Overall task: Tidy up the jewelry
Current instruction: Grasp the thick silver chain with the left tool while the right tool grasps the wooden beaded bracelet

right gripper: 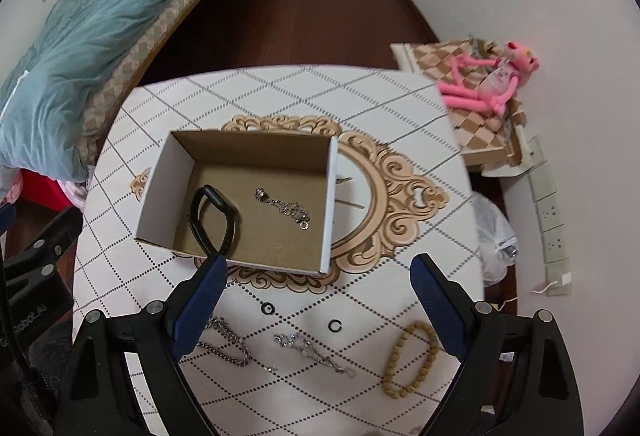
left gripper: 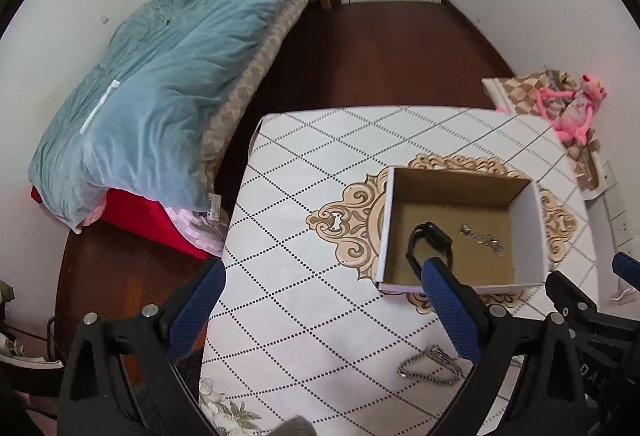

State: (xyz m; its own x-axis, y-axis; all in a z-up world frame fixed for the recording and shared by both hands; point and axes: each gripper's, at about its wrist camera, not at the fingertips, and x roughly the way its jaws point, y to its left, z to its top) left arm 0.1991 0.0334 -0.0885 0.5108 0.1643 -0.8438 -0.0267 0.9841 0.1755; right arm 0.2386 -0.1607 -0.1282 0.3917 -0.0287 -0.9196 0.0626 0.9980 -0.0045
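Observation:
An open cardboard box point(right gripper: 332, 196) stands on the patterned table point(right gripper: 400, 108). In it lie a black wristband point(right gripper: 214, 218) and a silver chain point(right gripper: 286, 210). In front of the box lie a thick silver chain point(right gripper: 228, 342), a thin silver bracelet point(right gripper: 312, 350), a wooden bead bracelet point(right gripper: 408, 360) and two small black rings point(right gripper: 267, 308). My right gripper point(right gripper: 320, 276) is open and empty above these items. My left gripper point(left gripper: 324, 292) is open and empty left of the box point(left gripper: 536, 232), the wristband point(left gripper: 430, 240) and the box's silver chain point(left gripper: 482, 238), above the thick chain point(left gripper: 430, 366).
A bed with a blue duvet point(left gripper: 160, 88) stands at the left. A pink plush toy point(right gripper: 488, 80) lies on a checked cloth at the right, with wall sockets point(right gripper: 554, 220) and a plastic bag point(right gripper: 494, 236) below. Dark wood floor point(left gripper: 380, 48) lies beyond the table.

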